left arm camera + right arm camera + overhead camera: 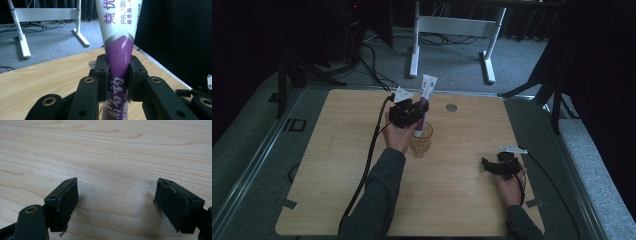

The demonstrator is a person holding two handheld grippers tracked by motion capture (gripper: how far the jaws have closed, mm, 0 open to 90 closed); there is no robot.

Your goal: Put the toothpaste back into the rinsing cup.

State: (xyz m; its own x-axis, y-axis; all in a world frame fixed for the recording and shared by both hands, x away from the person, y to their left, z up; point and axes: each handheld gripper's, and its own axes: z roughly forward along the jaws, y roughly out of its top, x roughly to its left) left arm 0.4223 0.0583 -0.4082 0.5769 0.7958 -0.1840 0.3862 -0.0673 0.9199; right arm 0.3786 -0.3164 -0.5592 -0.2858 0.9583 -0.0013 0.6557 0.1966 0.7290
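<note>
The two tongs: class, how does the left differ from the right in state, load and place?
The left tongs are shut on the toothpaste tube; the right tongs are open and hold nothing. The left are raised over the amber glass mid-table; the right sit low near the table's right edge. Both are black and hand-held.

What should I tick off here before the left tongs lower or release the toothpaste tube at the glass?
1. Grip: left tongs shut on the purple and white toothpaste tube, pads on both sides: ok.
2. Tube upright, cap end down: ok, slightly tilted.
3. Cap end inside the amber glass tumbler: looks so in the high view; depth cannot tell.
4. Tumbler standing upright on the light wooden table: ok.
5. Right tongs open, holding nothing, apart from the tumbler: ok.
</note>
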